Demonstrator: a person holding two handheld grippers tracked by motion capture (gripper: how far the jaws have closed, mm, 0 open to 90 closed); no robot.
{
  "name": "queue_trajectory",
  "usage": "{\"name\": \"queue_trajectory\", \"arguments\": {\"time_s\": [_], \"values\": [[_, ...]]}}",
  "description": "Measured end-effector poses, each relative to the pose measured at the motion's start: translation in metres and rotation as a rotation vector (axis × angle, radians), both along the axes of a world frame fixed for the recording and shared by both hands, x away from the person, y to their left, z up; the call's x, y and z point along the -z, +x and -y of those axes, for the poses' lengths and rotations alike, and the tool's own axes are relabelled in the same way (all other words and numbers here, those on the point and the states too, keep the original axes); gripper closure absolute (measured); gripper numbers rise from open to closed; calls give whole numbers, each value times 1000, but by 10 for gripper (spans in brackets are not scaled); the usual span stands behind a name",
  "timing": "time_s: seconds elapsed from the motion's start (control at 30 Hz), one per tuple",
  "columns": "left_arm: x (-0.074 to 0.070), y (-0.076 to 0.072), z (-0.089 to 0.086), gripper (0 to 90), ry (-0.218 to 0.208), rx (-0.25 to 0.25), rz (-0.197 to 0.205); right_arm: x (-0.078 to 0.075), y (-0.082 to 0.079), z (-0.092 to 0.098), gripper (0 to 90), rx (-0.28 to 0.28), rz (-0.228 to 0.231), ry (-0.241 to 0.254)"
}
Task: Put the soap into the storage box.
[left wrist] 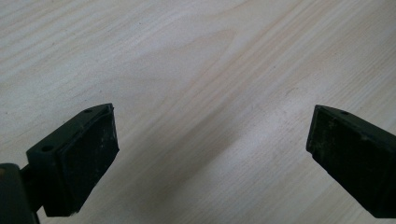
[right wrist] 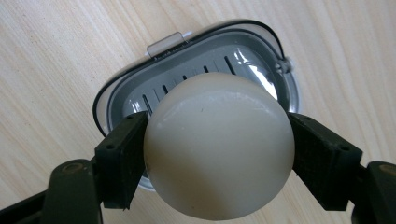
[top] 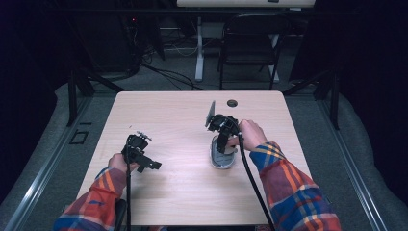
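My right gripper (right wrist: 218, 149) is shut on a smooth cream-white rounded bar of soap (right wrist: 218, 149), its two black pads pressing on the bar's sides. Just beneath the soap lies an oval grey soap dish (right wrist: 261, 56) with a slotted insert, a clear rim and a small tab. In the high view the right gripper (top: 223, 142) hangs over that dish (top: 222, 162) at mid-table, pointing down. My left gripper (left wrist: 210, 154) is open over bare wood, nothing between its jaws; in the high view the left gripper (top: 149, 163) rests low at the table's left.
The light wooden table (top: 173, 115) has a round cable hole (top: 232, 103) near its far edge. Beyond it stand a black chair (top: 250, 43) and a white desk leg (top: 198, 48), with cables on the floor.
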State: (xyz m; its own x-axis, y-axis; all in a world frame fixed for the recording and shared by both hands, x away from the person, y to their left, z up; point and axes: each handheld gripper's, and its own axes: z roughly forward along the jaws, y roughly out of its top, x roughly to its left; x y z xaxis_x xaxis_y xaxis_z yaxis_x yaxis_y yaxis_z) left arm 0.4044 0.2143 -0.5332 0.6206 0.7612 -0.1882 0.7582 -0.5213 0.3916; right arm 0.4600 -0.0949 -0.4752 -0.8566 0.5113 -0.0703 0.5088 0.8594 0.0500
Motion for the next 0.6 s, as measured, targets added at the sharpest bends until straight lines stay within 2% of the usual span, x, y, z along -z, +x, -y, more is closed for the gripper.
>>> {"name": "queue_trajectory", "arguments": {"time_s": [0.07,0.6], "values": [[0,0,0,20,0,0,0,2,0,-1,246,4,-2,8],[0,0,0,20,0,2,0,21,1,-5,245,-17,-23,-26]]}}
